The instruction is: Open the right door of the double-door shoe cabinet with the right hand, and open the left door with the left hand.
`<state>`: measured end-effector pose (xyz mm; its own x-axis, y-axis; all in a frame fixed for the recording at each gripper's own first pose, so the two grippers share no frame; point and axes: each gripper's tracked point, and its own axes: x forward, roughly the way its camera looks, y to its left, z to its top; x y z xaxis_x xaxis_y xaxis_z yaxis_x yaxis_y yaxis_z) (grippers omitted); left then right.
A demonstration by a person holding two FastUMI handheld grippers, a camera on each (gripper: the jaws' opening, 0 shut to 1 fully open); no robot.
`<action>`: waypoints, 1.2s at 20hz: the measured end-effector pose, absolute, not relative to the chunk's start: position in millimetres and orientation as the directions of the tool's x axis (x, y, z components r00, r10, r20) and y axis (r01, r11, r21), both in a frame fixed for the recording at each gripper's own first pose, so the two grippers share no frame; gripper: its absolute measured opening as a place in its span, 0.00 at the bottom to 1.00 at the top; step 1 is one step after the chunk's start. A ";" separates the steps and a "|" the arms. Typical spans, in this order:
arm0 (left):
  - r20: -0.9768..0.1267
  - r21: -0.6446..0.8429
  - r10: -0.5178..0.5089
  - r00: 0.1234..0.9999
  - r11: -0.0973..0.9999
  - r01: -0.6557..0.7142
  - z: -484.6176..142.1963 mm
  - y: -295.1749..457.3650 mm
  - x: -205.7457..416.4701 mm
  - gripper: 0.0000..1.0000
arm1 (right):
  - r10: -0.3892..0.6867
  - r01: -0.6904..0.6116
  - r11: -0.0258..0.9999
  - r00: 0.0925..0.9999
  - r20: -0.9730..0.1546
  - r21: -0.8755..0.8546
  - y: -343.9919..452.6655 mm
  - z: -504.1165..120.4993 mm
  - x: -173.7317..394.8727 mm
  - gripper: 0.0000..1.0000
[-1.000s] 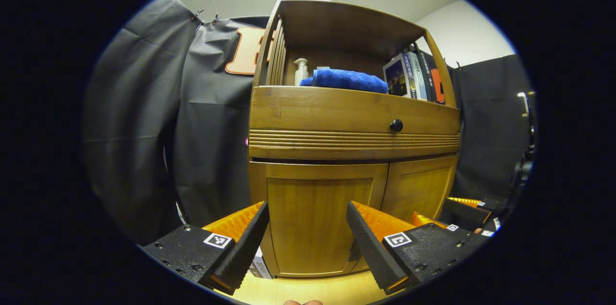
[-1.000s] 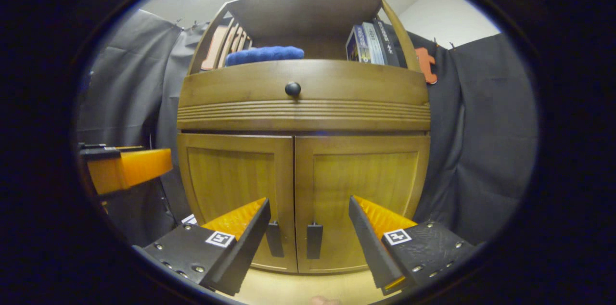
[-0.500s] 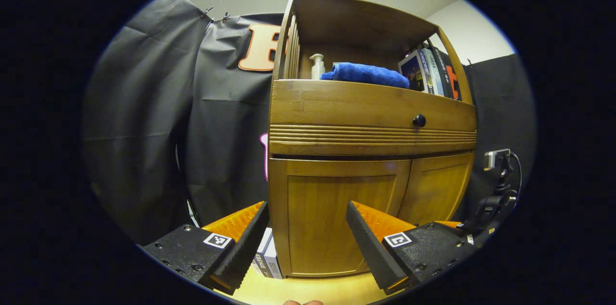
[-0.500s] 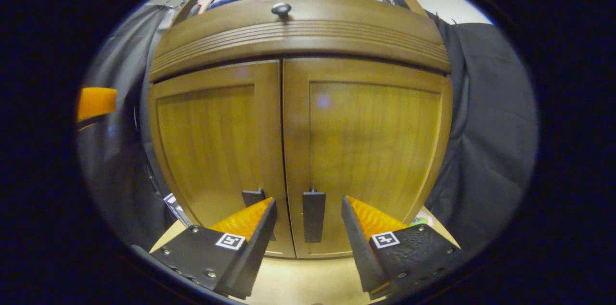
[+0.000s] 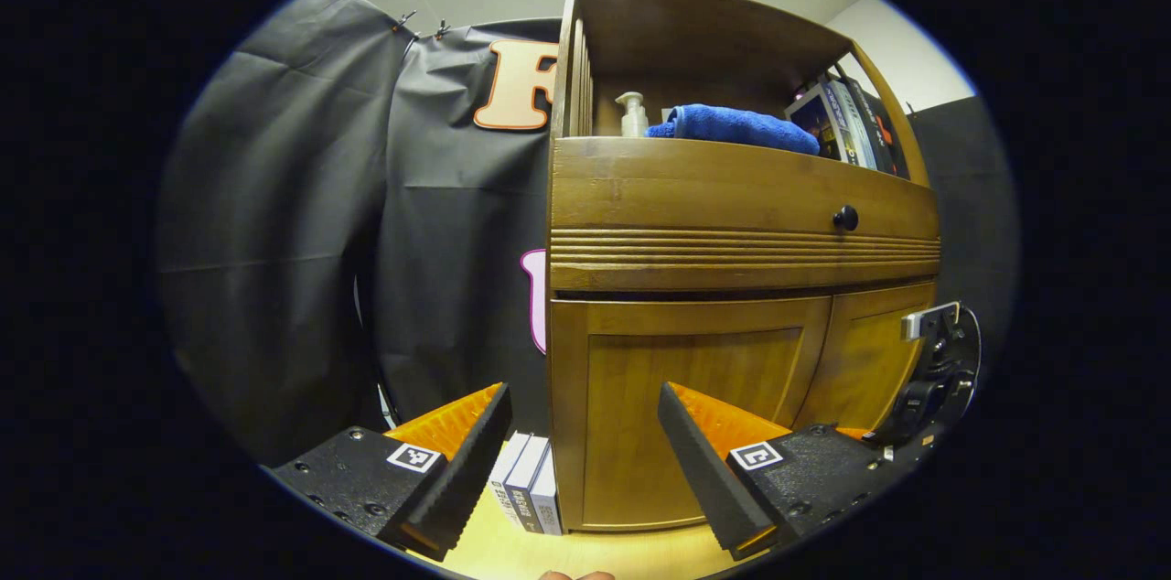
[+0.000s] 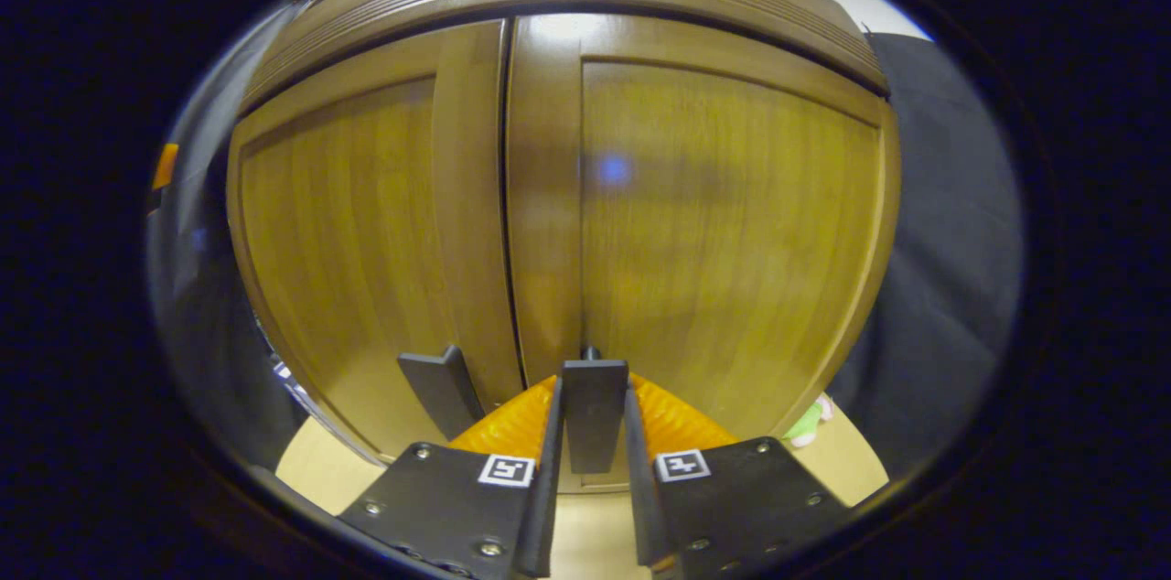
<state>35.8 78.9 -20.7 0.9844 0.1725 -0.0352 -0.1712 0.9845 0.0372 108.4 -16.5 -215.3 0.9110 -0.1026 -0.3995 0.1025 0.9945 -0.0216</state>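
The left tool [image 5: 581, 434] hangs open, well short of the shoe cabinet [image 5: 732, 196], whose left door [image 5: 682, 415] is closed. The right tool [image 6: 590, 434] clamps the right door's handle [image 6: 594, 411]; the right door [image 6: 723, 232] looks closed. Step in hand: opening it, probably calling for an outward pull swinging rightward.

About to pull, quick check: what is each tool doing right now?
Left tool: open, holding nothing.
Right tool: closed on the dark flat handle of the right wooden cabinet door.
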 end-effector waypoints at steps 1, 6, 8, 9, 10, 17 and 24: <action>-0.036 0.035 0.173 0.984 0.985 -0.172 -21.3 78.7 37.5 0.99 | -0.115 0.115 0.993 0.909 -0.400 -0.022 -17.6 -224.3 115.9 0.32; -0.051 0.022 0.158 0.986 0.987 -0.157 -24.7 72.6 37.2 0.99 | -0.166 0.171 0.985 0.909 -0.382 -0.021 -21.5 -220.5 109.6 0.28; -0.051 0.020 0.160 0.986 0.987 -0.160 -24.8 72.9 34.4 0.99 | -0.183 0.188 0.982 0.911 -0.370 -0.023 -24.3 -219.2 100.4 0.29; -0.052 0.020 0.162 0.985 0.987 -0.162 -24.3 73.0 32.8 0.99 | -0.191 0.196 0.980 0.911 -0.364 -0.024 -24.5 -219.8 95.7 0.29; -0.052 0.021 0.164 0.985 0.986 -0.163 -24.6 72.7 31.2 0.99 | -0.196 0.201 0.979 0.912 -0.360 -0.024 -25.2 -218.7 91.1 0.28; -0.057 0.010 0.140 0.988 0.990 -0.140 -25.1 59.2 21.2 0.99 | -0.201 0.209 0.978 0.913 -0.356 -0.018 -35.0 -215.4 59.7 0.28; -0.065 0.026 0.092 0.994 0.996 -0.090 -31.3 39.3 15.3 0.99 | -0.205 0.219 0.976 0.909 -0.362 -0.002 -48.2 -211.9 31.0 0.24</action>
<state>15.3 39.3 -31.3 0.9937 0.0919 -0.0647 -0.0904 0.9956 0.0264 31.0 -48.2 -211.9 0.9092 -0.2049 -0.3624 0.2192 0.9757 -0.0018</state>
